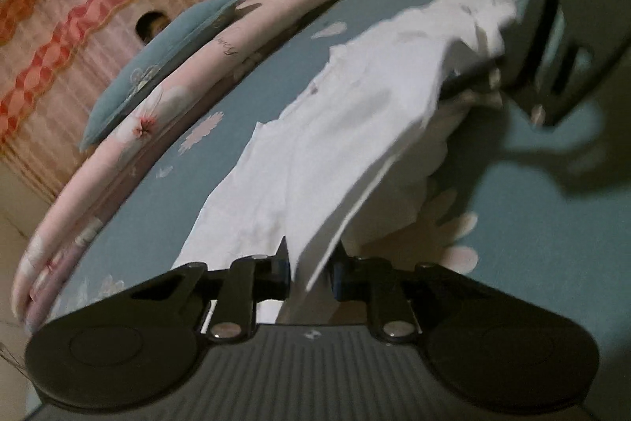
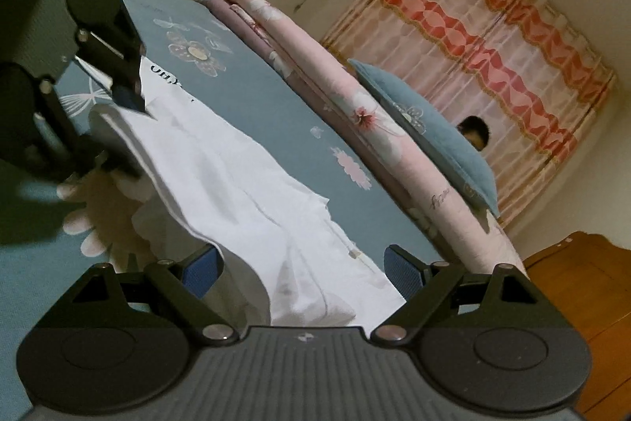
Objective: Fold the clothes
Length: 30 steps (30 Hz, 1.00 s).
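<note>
one white garment (image 1: 347, 129) lies on the blue floral bedsheet (image 1: 552, 243) near striped curtains (image 1: 79, 26).

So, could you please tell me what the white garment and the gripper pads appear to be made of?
The white garment looks like thin, matte woven or knit fabric, likely cotton: it creases softly and drapes where lifted. The right gripper's pads look like blue rubber or textured plastic, with a fine grid pattern; which one is unclear.

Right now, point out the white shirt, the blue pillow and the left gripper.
white shirt (image 2: 244, 184): right wrist view, middle of the cloth.
blue pillow (image 2: 441, 133): right wrist view, its broad face.
left gripper (image 1: 311, 271): left wrist view, between its fingertips.
</note>
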Each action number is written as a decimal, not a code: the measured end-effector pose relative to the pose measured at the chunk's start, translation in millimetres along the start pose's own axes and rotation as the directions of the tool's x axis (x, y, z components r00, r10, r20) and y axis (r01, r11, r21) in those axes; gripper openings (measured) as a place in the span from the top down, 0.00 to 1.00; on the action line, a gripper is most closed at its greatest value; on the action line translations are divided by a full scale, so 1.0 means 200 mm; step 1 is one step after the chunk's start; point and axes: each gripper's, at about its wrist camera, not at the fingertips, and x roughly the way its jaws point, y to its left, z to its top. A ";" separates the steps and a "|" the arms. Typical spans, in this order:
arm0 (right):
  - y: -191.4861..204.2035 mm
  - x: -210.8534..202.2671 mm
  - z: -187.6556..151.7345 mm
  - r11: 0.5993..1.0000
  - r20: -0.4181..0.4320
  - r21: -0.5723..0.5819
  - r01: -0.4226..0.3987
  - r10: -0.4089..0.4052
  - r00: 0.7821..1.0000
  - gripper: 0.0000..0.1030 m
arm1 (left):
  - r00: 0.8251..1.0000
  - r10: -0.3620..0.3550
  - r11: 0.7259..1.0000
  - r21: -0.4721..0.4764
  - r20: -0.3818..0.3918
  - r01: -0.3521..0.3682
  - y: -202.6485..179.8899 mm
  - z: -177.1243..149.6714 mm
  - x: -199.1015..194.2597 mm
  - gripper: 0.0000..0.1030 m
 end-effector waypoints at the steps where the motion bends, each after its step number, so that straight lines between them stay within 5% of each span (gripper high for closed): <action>1: 0.01 0.01 -0.01 1.000 -0.002 0.000 -0.006 0.006 1.000 0.23 | 1.000 0.006 1.000 0.006 0.008 -0.006 0.00 0.01 -0.02 0.87; 2: 0.01 0.02 -0.02 1.000 -0.013 0.004 -0.020 0.020 1.000 0.28 | 1.000 0.013 1.000 0.012 0.015 -0.013 -0.01 0.01 -0.04 0.87; 4: 0.02 0.04 -0.03 0.999 -0.038 0.015 -0.044 0.044 0.998 0.62 | 0.999 0.030 0.999 0.040 0.024 -0.031 -0.01 0.01 -0.10 0.88; 6: 0.02 0.03 -0.03 0.998 -0.050 0.027 -0.057 0.058 0.997 0.80 | 0.999 0.031 0.998 0.046 0.028 -0.032 -0.02 0.02 -0.15 0.88; 22: -0.17 -0.74 0.08 0.983 -0.022 -0.054 -0.176 0.175 0.984 0.91 | 0.997 0.037 0.982 0.182 0.068 -0.049 -0.29 0.13 -0.72 0.88; 30: -0.09 -0.86 -0.01 0.954 -0.130 -0.089 -0.288 0.275 0.952 0.91 | 0.999 -0.010 0.969 0.247 0.052 -0.003 -0.47 0.08 -0.81 0.88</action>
